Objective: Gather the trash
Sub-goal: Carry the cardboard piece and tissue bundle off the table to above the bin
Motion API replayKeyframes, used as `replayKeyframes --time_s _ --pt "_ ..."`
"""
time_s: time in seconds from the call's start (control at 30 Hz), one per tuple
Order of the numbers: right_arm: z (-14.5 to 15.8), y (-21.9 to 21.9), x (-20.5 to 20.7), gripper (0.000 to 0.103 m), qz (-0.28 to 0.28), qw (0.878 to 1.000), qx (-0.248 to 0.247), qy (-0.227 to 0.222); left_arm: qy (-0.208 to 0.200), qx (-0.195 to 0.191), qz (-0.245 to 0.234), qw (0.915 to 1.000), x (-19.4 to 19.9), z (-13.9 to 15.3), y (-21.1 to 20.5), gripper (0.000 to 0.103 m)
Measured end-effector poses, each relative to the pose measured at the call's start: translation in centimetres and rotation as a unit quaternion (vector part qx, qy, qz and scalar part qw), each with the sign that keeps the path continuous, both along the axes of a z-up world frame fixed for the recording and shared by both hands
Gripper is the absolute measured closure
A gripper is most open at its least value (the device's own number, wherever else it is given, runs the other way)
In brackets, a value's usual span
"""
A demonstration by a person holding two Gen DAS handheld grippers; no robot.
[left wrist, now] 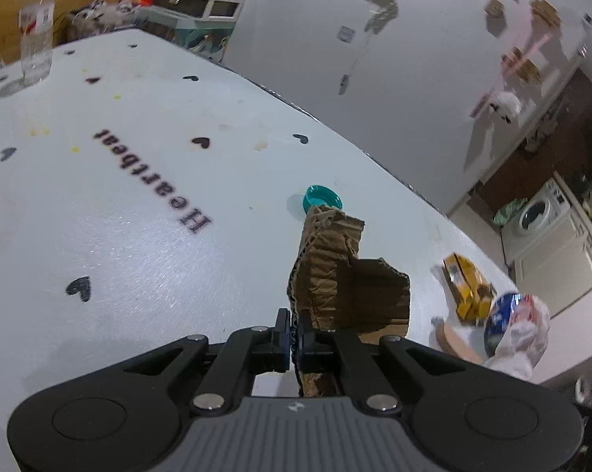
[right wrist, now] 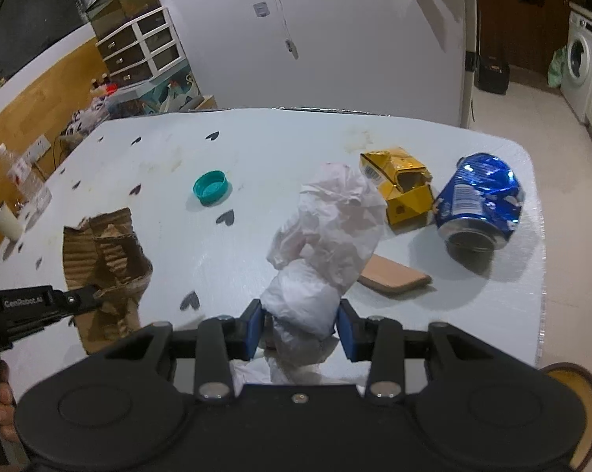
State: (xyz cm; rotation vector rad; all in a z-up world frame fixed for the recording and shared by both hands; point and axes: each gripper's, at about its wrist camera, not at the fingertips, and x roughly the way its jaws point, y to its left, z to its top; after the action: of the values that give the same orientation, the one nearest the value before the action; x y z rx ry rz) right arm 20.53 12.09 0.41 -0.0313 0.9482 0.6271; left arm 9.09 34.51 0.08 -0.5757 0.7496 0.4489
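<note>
Closest to the right wrist camera, the right gripper (right wrist: pixel 300 324) is clenched on a crumpled white tissue wad (right wrist: pixel 327 228), its blue pads pressing the lower bulge while the upper part stands free above the table (right wrist: pixel 296 137); I judge the wad very light and soft, apt to squash or tear, so a hold low across its thickest part, as now, seems soundest. To the left, the left gripper (left wrist: pixel 295 338) is closed tight on the edge of a torn corrugated cardboard piece (left wrist: pixel 347 275), held clear of the tabletop; the card looks light and fairly stiff but creased, likely to flop at its folds, and a pinch on a thin edge suits it.

Beyond the tissue lies one flat tan card strip (right wrist: pixel 394 277) on the table, thin and probably awkward to pinch unless taken by an overhanging edge; further on sits one crushed yellow carton (right wrist: pixel 404 188), light and crumpling, best gripped across its narrow side; just beside it, one dented blue can (right wrist: pixel 478 200), light, smooth and perhaps slippery, best taken across the crushed waist; out toward the middle, one teal bottle cap (right wrist: pixel 211 187), small and rigid, to be taken across its rim. Farthest off, at the table's corner, stand one clear plastic bottle (left wrist: pixel 36 35) and one white cup (right wrist: pixel 7 222); whether these count as trash I cannot tell.
</note>
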Motion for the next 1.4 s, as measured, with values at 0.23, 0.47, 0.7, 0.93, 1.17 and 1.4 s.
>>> replayKeyframes --time_s 0.23,0.47,0.7,0.93,1.17,1.4 --pt "1.1 -1.6 -2.3 0.063 0.013 0.999 -0.021 -0.024 0.006 0.035 -0.034 0.9988 -1.9 1.3 -2.9 0.101" --pt "1.8 -4.4 -4.1 0.062 0.014 0.999 -0.021 -0.035 0.007 0.066 -0.076 0.9949 -2.3 2.8 -6.7 0.101" --pt "2.5 -8.5 -4.7 0.063 0.009 0.999 -0.017 -0.040 0.004 0.070 -0.107 0.9917 -1.4 3.4 -10.8 0.101" --pt "2.2 -13.1 -3.6 0.063 0.002 1.000 -0.008 -0.028 0.004 0.070 -0.123 0.9899 0.2 3.6 -15.4 0.101" --pt "2.1 -17.7 -2.0 0.063 -0.004 1.000 -0.002 -0.027 0.010 0.071 -0.136 0.9881 2.3 3.5 -20.1 0.101" --pt "1.2 -23.2 0.1 0.063 -0.024 0.999 -0.006 -0.020 0.018 0.065 -0.159 0.9849 5.1 2.7 -25.2 0.101"
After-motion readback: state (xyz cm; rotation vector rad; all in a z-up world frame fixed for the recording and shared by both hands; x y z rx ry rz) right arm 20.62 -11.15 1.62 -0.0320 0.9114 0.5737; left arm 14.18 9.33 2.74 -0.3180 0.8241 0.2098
